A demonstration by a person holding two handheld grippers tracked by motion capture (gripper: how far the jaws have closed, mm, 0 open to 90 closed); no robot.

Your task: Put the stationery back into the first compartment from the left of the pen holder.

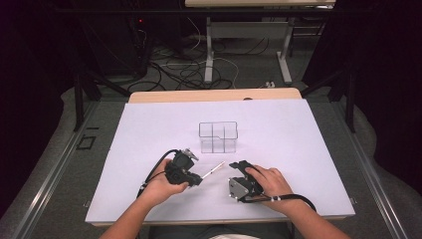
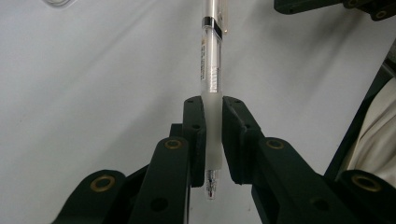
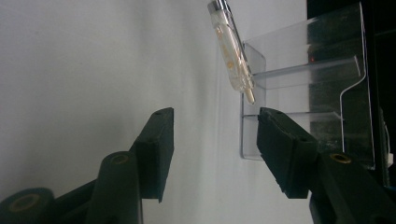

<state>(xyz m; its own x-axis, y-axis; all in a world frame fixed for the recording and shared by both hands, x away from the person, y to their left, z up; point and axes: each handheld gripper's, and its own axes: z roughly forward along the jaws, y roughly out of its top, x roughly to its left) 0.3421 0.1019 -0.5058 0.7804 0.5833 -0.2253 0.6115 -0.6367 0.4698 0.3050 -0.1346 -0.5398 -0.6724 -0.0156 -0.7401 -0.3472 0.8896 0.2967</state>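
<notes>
Near the front edge of the white surface point(image 1: 149, 129), the left tongs point(image 1: 197, 178) were clamped on the frosted grip of a clear plastic ballpoint pen point(image 2: 210, 70), held off the sheet and pointing toward mid-surface. To their right, the right tongs point(image 1: 241, 165) stood parted with nothing between them. Beyond both, toward the middle, sat a clear acrylic divided organiser box point(image 1: 218, 137).

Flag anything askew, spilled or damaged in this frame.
Nothing stands out. The left claw is shut on a clear pen at its grip section, the right claw is open, and the clear acrylic organizer stands upright, undamaged.
</notes>
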